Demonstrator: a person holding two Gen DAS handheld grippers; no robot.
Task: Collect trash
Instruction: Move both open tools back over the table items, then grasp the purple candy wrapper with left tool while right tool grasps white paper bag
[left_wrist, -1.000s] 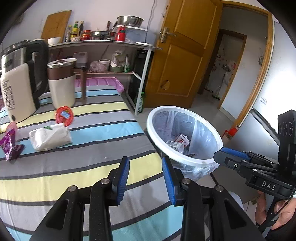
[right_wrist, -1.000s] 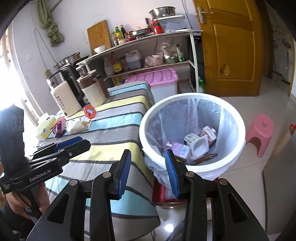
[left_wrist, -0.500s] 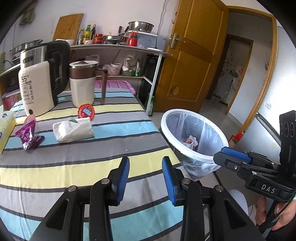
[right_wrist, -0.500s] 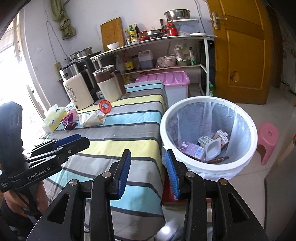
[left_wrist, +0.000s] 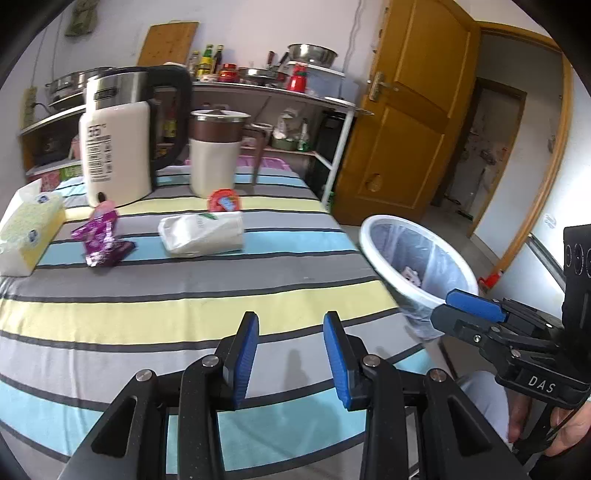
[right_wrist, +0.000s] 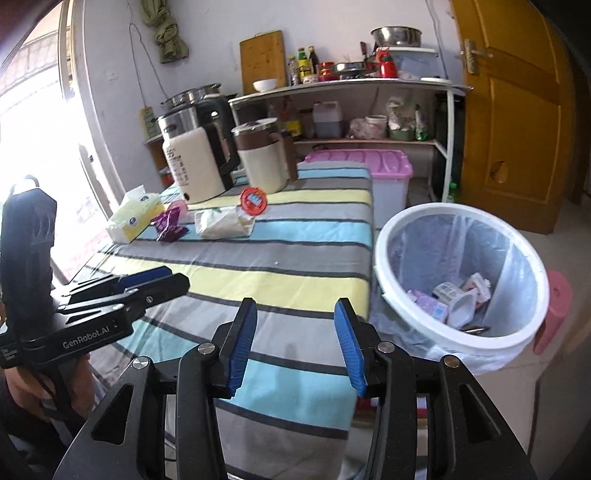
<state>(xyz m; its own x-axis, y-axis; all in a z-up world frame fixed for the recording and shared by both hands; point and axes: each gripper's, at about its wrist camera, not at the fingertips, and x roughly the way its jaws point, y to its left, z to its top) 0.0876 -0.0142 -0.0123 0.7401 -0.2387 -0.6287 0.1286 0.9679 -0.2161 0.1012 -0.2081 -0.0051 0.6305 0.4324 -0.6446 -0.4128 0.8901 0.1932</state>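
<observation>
Left gripper (left_wrist: 290, 354) parted, empty; right gripper (right_wrist: 295, 345) opening, empty; white packet (left_wrist: 201, 234) mid-frame looked soft, light; best pinched across middle; bin (right_wrist: 458, 280) right.

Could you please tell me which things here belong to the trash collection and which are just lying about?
Job: purple wrapper, white packet, red lid, trash bin.
Lying about: kettle, jug, tissue box.

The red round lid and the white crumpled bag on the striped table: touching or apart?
Cannot tell. In both wrist views the red round lid overlaps the white crumpled bag; no gap shows.
</observation>
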